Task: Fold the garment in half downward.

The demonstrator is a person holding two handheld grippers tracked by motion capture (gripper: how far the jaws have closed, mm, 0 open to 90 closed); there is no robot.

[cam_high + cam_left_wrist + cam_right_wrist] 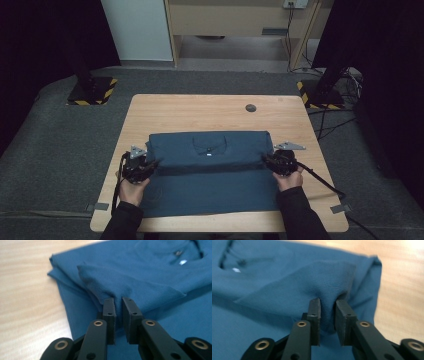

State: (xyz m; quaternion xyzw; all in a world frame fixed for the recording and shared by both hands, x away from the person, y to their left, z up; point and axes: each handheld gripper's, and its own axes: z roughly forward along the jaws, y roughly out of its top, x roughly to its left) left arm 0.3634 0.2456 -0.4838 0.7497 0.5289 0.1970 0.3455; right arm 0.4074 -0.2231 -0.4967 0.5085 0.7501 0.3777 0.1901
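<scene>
While pinched, shirt (pixel 140 282) between grippers

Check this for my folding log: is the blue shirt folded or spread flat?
Folded. The blue shirt has its top part doubled over toward the person, collar showing on top, its edge a band across the middle.

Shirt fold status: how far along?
Done: blue shirt lies on the table with its collar end folded over once. In hand: left tool and right tool each pinch a corner of that fold. Left: probably letting go, maybe another fold.
</scene>
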